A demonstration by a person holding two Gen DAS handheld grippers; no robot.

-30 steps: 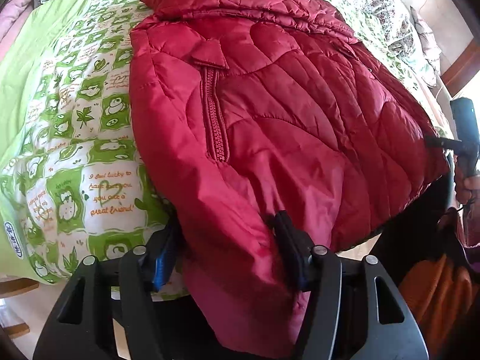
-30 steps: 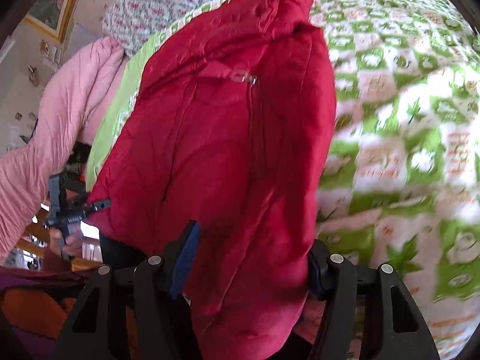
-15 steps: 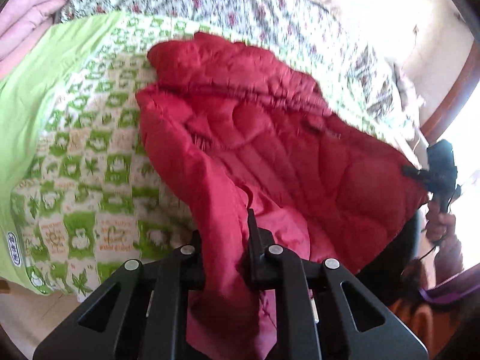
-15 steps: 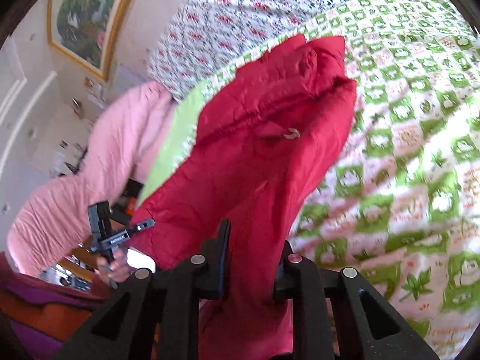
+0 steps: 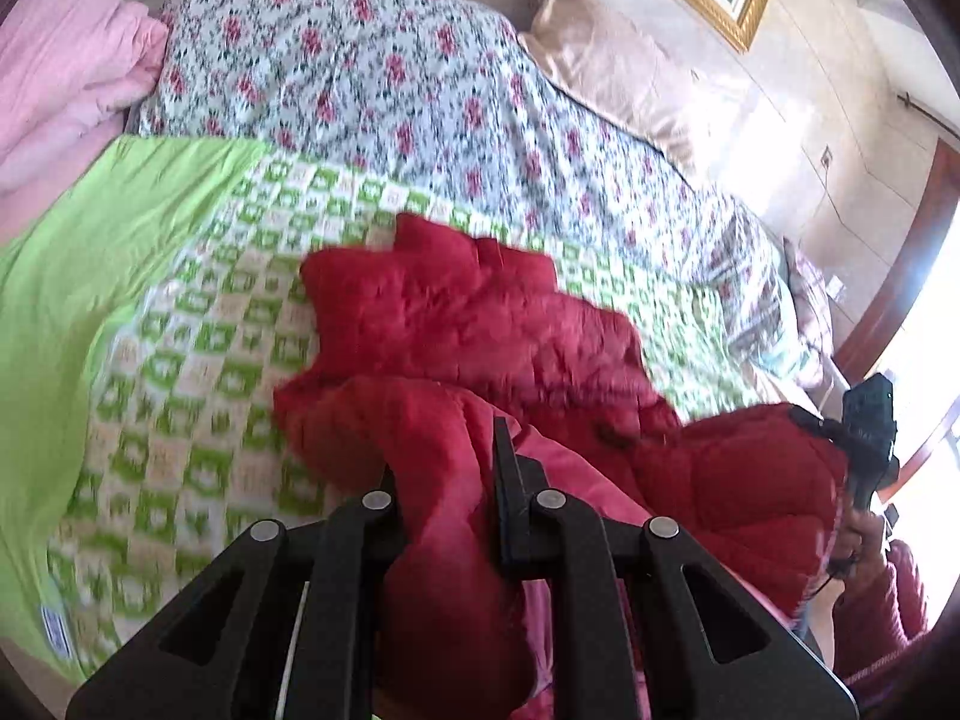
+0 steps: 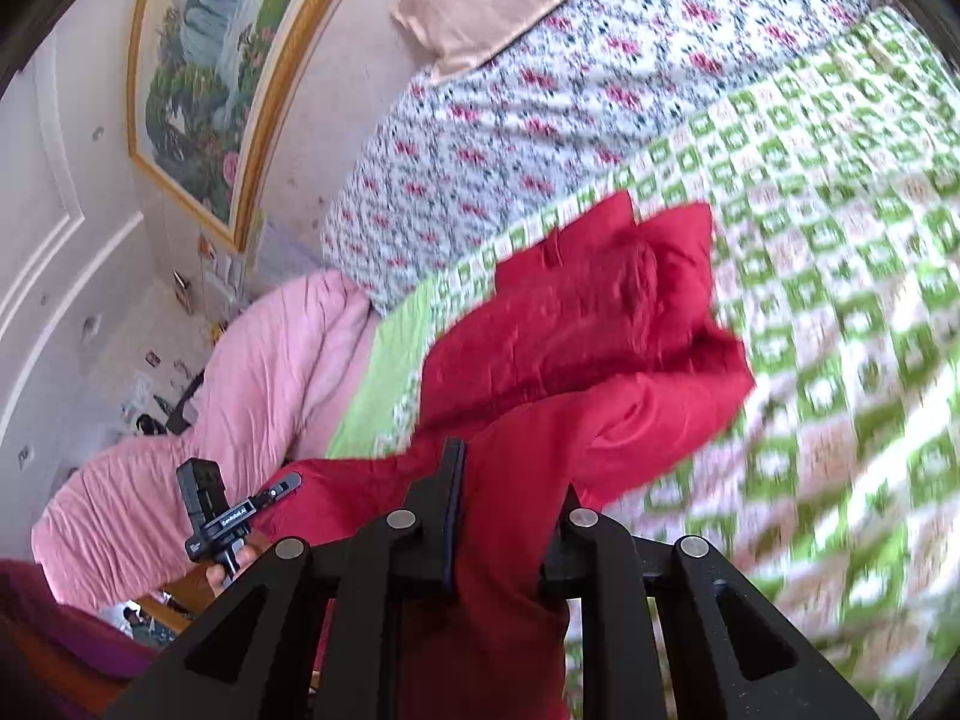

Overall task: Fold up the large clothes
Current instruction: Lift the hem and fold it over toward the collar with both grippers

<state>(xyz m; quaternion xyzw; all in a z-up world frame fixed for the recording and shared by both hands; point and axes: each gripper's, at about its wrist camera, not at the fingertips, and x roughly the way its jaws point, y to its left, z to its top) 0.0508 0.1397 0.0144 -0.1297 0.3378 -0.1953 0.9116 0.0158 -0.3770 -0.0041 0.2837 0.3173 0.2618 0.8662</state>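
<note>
A green checked quilt (image 5: 180, 396) covered the bed, a floral duvet (image 5: 384, 78) above it, pink bedding (image 5: 66, 78) upper left, a gilt-framed painting (image 6: 198, 72) on the wall.

Only one marking shows, a small white brand line on the black plastic body of the left gripper (image 6: 282, 489) seen left of the red quilted jacket (image 6: 576, 330), too small and blurred to spell out.
</note>
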